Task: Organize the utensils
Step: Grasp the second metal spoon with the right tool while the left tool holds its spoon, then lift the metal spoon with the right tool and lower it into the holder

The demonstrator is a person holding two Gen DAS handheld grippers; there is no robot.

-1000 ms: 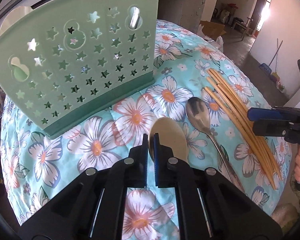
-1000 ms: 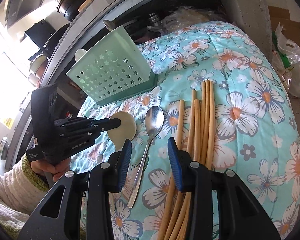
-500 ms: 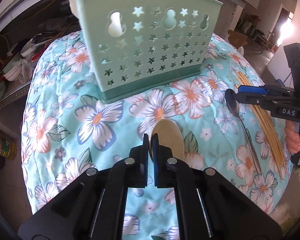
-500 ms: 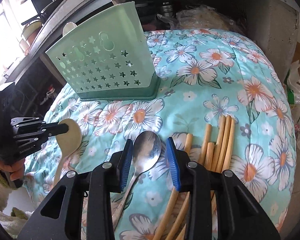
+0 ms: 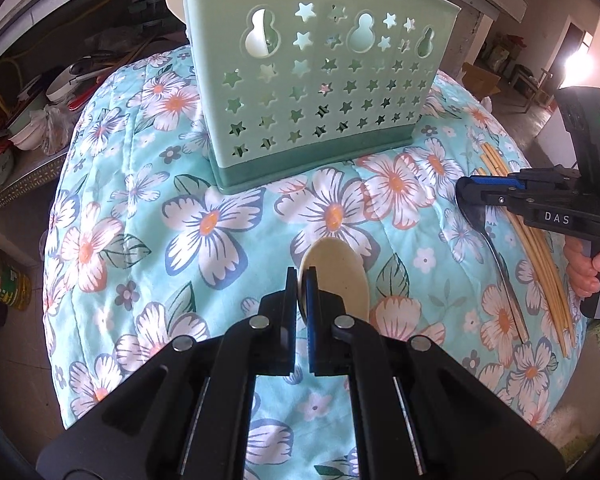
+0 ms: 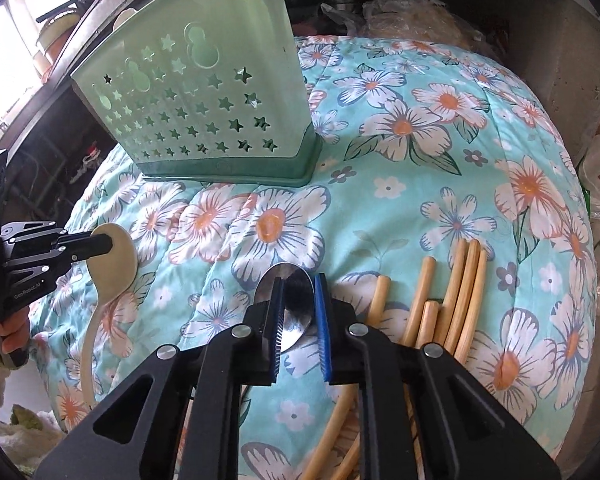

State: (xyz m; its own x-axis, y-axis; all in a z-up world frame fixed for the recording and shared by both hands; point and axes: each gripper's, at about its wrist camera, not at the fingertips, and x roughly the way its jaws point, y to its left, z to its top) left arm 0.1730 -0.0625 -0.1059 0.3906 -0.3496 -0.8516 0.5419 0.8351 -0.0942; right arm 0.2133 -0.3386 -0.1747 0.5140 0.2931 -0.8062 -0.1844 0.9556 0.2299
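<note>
Utensils are being gathered two at a time: the left gripper [image 5: 300, 292] is clamping the rim of the cream spoon [image 5: 340, 272] between pads pressed together on it, the bowl lying on or just above the floral cloth [image 5: 140, 208], which of the two the views do not settle. The right gripper [image 6: 298, 320] is straddling the bowl of the steel spoon [image 6: 296, 300]; its jaws have just been closing, and the blue pads are standing narrowly apart at the bowl's two edges, though whether they are already pressing on it cannot be told. Just beside that spoon the bamboo chopsticks [image 6: 456, 300] are lying in a loose bundle. Farther out the green star-punched holder [image 6: 204, 112] is standing upright on the cloth, with two utensils already showing above its rim in the left wrist view. To do this step well, the right jaws probably need to be finishing their closure squarely across the bowl, since polished metal is likely to be slipping under an angled pinch, before either spoon is being carried handle-down toward the holder.
</note>
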